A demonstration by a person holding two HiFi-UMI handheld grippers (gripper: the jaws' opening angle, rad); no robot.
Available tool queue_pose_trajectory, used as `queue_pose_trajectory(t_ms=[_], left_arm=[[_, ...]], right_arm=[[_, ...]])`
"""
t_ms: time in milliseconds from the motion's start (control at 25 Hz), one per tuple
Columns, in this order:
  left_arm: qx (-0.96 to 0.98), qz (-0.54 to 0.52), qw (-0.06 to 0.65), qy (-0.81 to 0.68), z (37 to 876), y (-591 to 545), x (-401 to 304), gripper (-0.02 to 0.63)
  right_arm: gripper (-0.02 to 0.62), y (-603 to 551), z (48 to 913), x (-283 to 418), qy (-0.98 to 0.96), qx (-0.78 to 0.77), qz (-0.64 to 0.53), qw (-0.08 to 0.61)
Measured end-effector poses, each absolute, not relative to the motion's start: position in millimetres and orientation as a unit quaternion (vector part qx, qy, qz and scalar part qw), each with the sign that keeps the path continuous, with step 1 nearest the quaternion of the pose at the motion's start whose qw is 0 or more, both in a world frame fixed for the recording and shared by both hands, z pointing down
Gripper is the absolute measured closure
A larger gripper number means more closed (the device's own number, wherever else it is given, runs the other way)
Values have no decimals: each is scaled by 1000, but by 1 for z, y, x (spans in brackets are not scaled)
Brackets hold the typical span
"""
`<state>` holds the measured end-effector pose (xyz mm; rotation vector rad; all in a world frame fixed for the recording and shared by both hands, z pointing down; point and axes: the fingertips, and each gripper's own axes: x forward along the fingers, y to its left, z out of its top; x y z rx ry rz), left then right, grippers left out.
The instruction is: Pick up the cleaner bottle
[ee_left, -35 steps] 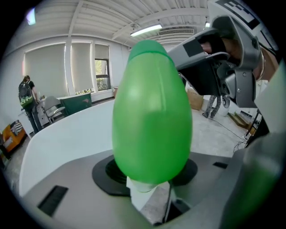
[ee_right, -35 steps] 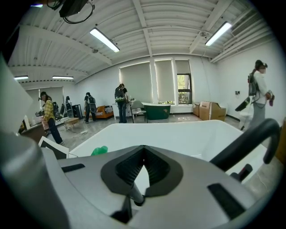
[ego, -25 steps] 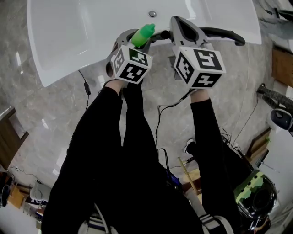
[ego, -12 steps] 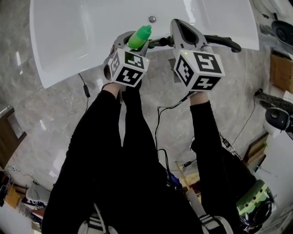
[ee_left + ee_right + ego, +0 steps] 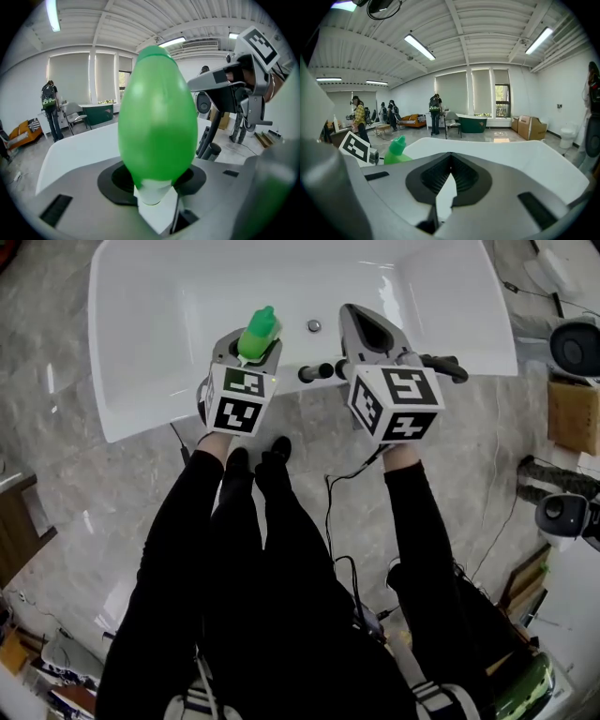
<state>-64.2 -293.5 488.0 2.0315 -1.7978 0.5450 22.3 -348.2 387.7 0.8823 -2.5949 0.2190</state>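
The green cleaner bottle (image 5: 258, 332) stands upright in my left gripper (image 5: 246, 352), over the near rim of the white bathtub (image 5: 159, 324). In the left gripper view the bottle (image 5: 157, 117) fills the middle, and its pale lower part is pinched between the jaws. My right gripper (image 5: 361, 326) hangs just to the right, also above the rim. Its jaws meet with nothing between them in the right gripper view, where the bottle (image 5: 397, 151) shows at the left.
A black faucet fitting (image 5: 441, 367) runs along the tub's near rim, under the right gripper. Cables (image 5: 328, 493) trail over the marble floor by the person's legs. A cardboard box (image 5: 572, 413) and other equipment stand at the right.
Both grippers have lifted and moved farther over the tub's rim. The bottle came along in the left gripper. The right gripper's jaws stayed together.
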Motion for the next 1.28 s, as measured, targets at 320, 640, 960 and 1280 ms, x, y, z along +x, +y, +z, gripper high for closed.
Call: queue_pose_trajectory(t_ms=[320, 640, 960, 1280], left_arm=[[690, 177, 180, -679, 454, -286, -113, 416], [677, 169, 180, -693, 448, -280, -169, 417], [671, 167, 181, -699, 440, -274, -246, 417], [648, 166, 179, -721, 429, -250, -328, 417]], right_arm=[[594, -344, 362, -2, -941, 277, 55, 188], [594, -340, 359, -58, -948, 250, 45, 190], [594, -342, 355, -132, -948, 246, 44, 197], [594, -324, 354, -218, -957, 211, 37, 196]])
